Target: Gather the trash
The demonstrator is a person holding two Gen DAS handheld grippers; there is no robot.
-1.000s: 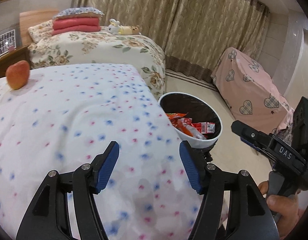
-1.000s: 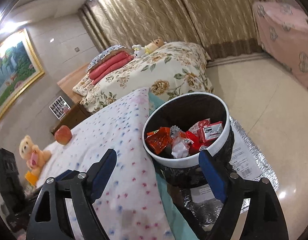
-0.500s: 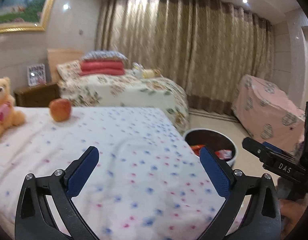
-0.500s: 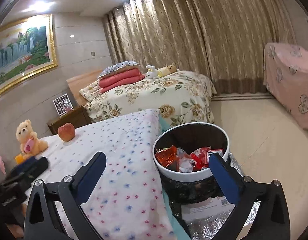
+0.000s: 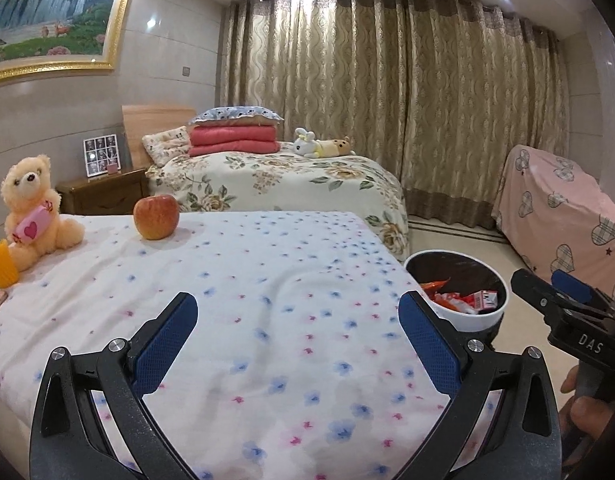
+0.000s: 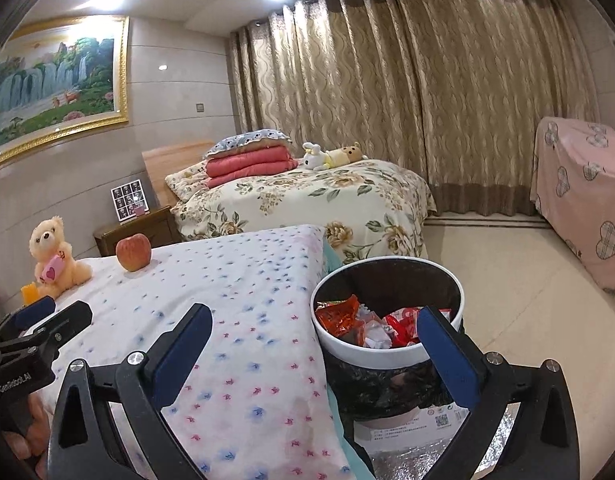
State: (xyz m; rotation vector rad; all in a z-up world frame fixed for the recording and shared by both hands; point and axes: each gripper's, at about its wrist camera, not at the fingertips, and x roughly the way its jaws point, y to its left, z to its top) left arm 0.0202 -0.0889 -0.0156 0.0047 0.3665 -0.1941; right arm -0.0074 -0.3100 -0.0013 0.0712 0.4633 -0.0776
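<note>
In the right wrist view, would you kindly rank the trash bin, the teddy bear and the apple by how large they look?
1. Trash bin, clearly largest, though it is also nearest the camera.
2. Teddy bear.
3. Apple, smallest; it sits about as far away as the bear, so that ranking seems fair.

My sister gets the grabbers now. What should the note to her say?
Left gripper: open, holding nothing, over the dotted bedspread.
Right gripper: open, holding nothing, near the trash bin.
The bin stands on the floor by the bed corner, with red wrappers inside.
Done: some trash is binned.
Left: no loose trash shows on the bed, only an apple and teddy bear. Check elsewhere.
</note>
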